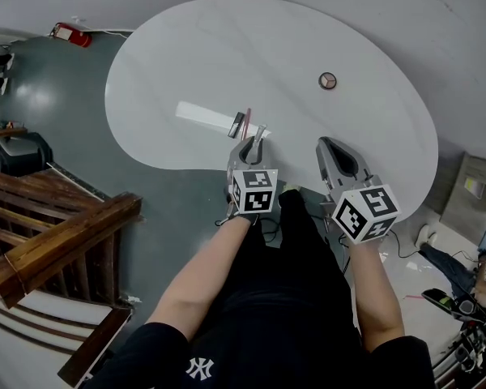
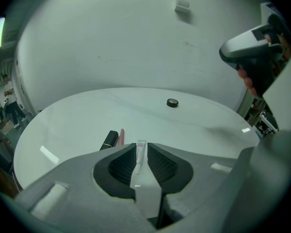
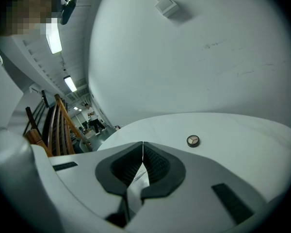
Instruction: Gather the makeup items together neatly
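From here the table [image 1: 356,55] reads as a smooth white top with a soft sheen. The left gripper [image 2: 141,145] has a matt grey plastic shell and black ribbed pads [image 2: 120,166], with a white plastic tube [image 2: 139,161] between them. The lipstick [image 2: 109,140] case is glossy black, and the railing [image 1: 57,245] is brown wood.

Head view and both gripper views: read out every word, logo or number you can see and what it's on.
"NY": white monogram on the person's black shirt.
Red print on the white tube held in the left gripper: too small to read.
Nothing else is legible.
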Demonstrator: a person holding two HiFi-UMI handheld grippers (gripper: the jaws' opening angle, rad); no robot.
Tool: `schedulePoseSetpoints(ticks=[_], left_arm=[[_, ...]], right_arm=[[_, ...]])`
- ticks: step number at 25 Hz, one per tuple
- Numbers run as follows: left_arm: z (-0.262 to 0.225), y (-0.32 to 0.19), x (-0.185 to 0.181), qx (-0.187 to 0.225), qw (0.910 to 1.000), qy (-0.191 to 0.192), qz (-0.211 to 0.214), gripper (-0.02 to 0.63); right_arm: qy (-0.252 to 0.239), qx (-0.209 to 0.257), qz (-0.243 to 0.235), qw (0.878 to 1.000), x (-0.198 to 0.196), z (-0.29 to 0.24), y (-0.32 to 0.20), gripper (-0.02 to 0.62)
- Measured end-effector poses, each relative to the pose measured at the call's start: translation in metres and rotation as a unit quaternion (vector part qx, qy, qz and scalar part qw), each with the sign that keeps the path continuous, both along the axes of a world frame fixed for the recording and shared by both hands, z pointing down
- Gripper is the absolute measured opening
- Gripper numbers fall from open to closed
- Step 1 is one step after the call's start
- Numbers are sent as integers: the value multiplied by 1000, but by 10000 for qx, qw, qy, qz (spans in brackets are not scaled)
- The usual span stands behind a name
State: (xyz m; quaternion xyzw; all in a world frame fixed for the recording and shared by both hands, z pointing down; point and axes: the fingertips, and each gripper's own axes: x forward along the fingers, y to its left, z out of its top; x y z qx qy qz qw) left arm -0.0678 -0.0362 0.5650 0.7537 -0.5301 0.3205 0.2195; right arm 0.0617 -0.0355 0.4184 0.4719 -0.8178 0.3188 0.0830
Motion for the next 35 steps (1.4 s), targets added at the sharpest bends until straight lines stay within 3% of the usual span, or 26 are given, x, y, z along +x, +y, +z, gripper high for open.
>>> schedulePoseSetpoints(ticks=[11,23,26,30,35], left_arm=[[-37,-21,38,333,9986,365,178,52],[-34,-78,145,405,9931,583,932,52],[-27,-92,167,352,9915,664,1061,89],[-12,-112,183,280,9910,526,1202,150],[-4,-136,194,238,9901,189,1372,179]], right_arm=[[-44,1,90,9999,16,4,-3,15],[-134,-161,432,9988,88,21,-14,15],[-187,-240,534,9981,107,27,-17,15],[-257,-371,602,9972,123,39,-21,15],[-323,-464,676,9961,139,47,-27,15]])
